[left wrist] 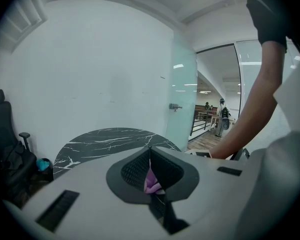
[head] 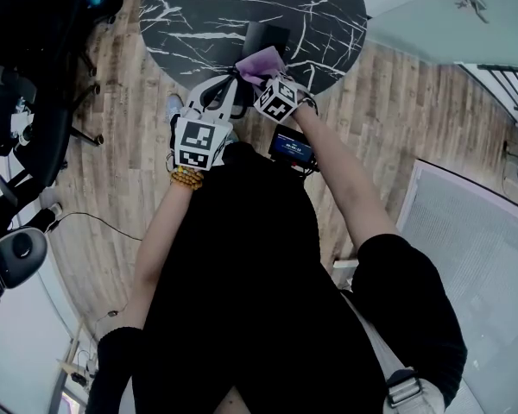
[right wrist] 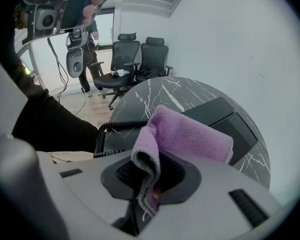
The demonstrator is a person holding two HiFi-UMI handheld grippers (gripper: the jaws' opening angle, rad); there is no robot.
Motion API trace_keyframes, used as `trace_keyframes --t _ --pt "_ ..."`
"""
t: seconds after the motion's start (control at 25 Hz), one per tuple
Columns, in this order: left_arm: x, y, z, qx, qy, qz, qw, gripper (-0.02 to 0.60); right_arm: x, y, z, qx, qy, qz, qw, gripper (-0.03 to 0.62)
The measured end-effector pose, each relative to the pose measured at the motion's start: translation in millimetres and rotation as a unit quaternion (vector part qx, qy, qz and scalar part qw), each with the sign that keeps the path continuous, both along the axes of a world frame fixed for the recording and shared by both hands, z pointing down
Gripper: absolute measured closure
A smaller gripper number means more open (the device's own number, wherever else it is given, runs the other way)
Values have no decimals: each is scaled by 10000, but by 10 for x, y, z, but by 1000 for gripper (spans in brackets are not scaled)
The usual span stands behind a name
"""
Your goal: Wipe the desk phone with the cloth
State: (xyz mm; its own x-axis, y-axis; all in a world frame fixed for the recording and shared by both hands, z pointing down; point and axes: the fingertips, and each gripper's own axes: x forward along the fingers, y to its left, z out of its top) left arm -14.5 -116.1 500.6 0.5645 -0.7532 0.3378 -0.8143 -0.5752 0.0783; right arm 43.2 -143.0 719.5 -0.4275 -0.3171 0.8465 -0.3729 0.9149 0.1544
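Note:
A purple cloth (head: pixel 261 62) hangs over the near edge of the round black marble table (head: pixel 198 15). Both grippers are shut on it. My left gripper (head: pixel 235 76) pinches a small fold of the cloth (left wrist: pixel 151 182) between closed jaws. My right gripper (head: pixel 264 78) holds the cloth (right wrist: pixel 187 134), which drapes over its jaws and hides the fingertips. The black desk phone (head: pixel 268 36) sits on the table just beyond the cloth. In the right gripper view the phone (right wrist: pixel 229 120) lies right behind the cloth, with its coiled cord (right wrist: pixel 115 126) to the left.
Black office chairs (head: pixel 34 67) stand left of the table and show again as chairs (right wrist: pixel 137 59) in the right gripper view, with a person (right wrist: pixel 87 39) beside them. A frosted glass door (left wrist: pixel 182 104) is behind the table. A small blue-screened device (head: pixel 292 147) hangs at the person's waist.

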Motion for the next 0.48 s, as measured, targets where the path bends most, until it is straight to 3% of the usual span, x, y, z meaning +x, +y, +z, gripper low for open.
trace_keyframes --t 0.48 --pt "-6 22 35 -73 21 -29 10000 563 -15 113 60 -96 164 -397 9990 526"
